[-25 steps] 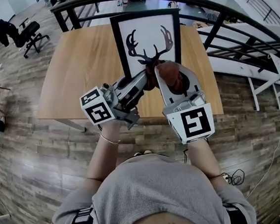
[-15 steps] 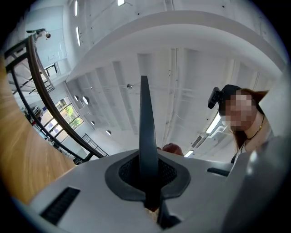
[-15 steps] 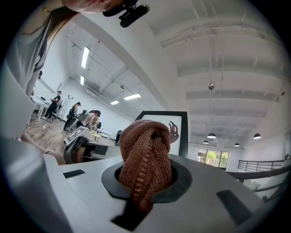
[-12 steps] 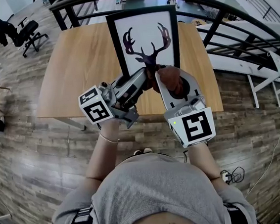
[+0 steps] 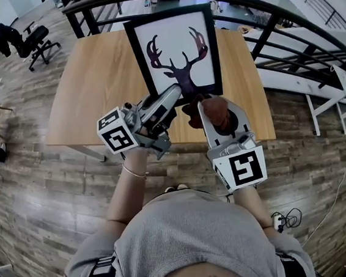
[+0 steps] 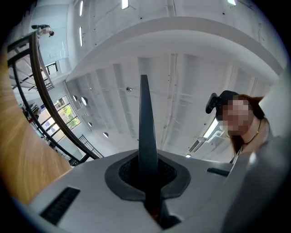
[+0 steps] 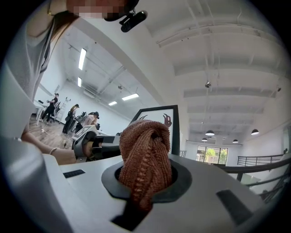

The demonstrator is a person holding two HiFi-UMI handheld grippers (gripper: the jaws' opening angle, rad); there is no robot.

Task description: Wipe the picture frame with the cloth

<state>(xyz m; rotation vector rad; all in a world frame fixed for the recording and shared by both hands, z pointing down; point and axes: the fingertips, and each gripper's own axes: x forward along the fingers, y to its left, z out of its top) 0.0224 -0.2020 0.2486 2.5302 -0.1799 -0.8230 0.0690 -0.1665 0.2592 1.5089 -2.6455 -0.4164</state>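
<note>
Head view looks down on the wooden table [image 5: 93, 81], with a black railing [image 5: 258, 9] beyond its far edge. Over the table is the frame [image 5: 176, 54], black-edged, with a dark deer head and antlers on white. It is held upright and leans a little to my left.

My left gripper [image 5: 174, 94] has it by the lower edge, near the middle. In the left gripper view the frame shows edge-on as a thin dark blade rising from between my fingers, which are clenched tight on it.

My right gripper [image 5: 215, 113] sits just beside the left one, to its right, below the frame's lower right part. Its fingers are closed on the cloth [image 5: 210, 107], a reddish-brown knitted wad that bulges out past the jaws. In the right gripper view the cloth fills the gap between my fingers, and the frame shows behind it. The cloth is just under the frame's bottom edge; whether it touches I cannot tell.
</note>
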